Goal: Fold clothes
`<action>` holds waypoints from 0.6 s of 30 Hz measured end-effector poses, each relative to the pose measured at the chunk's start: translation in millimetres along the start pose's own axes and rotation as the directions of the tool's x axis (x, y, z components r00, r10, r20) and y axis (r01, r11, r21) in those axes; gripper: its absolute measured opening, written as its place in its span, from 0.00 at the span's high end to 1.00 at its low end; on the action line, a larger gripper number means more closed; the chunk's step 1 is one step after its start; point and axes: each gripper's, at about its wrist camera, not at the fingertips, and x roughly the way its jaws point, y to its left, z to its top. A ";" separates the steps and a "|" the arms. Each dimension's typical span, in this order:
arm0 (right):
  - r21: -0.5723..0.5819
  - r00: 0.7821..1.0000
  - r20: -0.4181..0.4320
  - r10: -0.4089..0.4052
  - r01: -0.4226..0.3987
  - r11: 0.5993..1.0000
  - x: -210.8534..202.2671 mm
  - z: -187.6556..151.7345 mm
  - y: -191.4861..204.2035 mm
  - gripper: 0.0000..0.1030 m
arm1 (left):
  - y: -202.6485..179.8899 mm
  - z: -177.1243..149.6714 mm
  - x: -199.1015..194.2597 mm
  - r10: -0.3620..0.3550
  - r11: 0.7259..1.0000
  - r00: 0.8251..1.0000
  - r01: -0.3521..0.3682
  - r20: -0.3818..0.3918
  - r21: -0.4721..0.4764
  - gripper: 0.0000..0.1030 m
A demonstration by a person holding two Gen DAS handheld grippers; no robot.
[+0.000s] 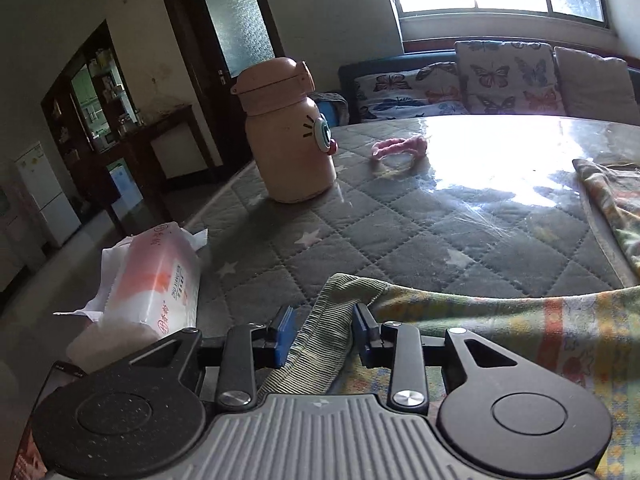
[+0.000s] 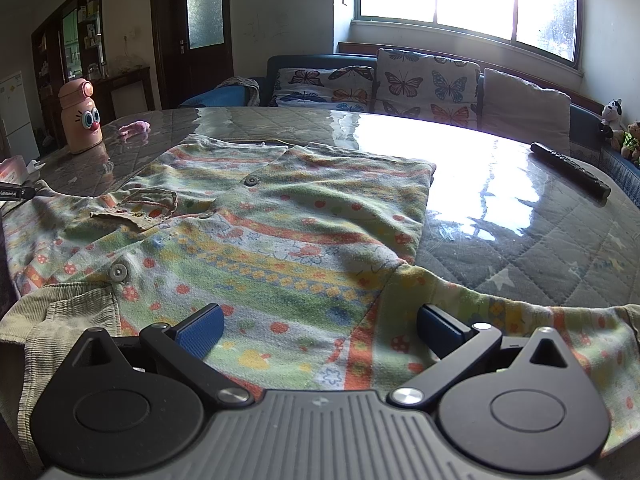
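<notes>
A small child's shirt (image 2: 280,232) with green, yellow and orange stripes, buttons and a chest pocket lies spread on the quilted grey table cover (image 2: 540,248). My left gripper (image 1: 324,336) is shut on a ribbed green cuff (image 1: 320,328) of the shirt at the table's near left. My right gripper (image 2: 320,328) is open, its blue pads apart just above the shirt's near part. The right sleeve stretches toward the right edge (image 2: 560,320).
A peach cartoon bottle (image 1: 288,132) stands at the far left with a pink hair tie (image 1: 400,146) beside it. A tissue pack (image 1: 152,276) lies near my left gripper. A black remote (image 2: 570,170) lies far right. A sofa with butterfly cushions (image 2: 400,84) is behind.
</notes>
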 end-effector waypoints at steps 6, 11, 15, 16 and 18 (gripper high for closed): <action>0.000 1.000 0.000 0.000 0.000 1.000 -0.1 -0.1 -0.3 0.00 | -18.8 1.0 -21.6 -0.050 0.999 0.999 0.049 0.018 0.014 0.44; 0.000 1.000 0.000 0.000 0.000 1.000 -0.1 -0.1 -0.4 0.00 | -48.5 0.4 -51.8 -0.146 0.989 0.987 0.144 0.060 0.044 0.24; 0.000 1.000 0.000 0.001 -0.001 1.000 -0.3 -0.1 -0.6 0.00 | -72.3 -0.2 -75.9 -0.223 0.974 0.971 0.217 0.092 0.071 0.05; 0.000 1.000 0.000 0.001 -0.001 1.000 -0.3 -0.2 -0.6 0.00 | -78.3 -0.6 -81.5 -0.241 0.969 0.966 0.234 0.099 0.080 0.05; 0.000 1.000 0.000 0.000 0.000 1.000 -0.3 -0.2 -0.7 0.00 | -92.0 -6.4 -85.6 -0.260 0.961 0.960 0.247 0.099 0.126 0.01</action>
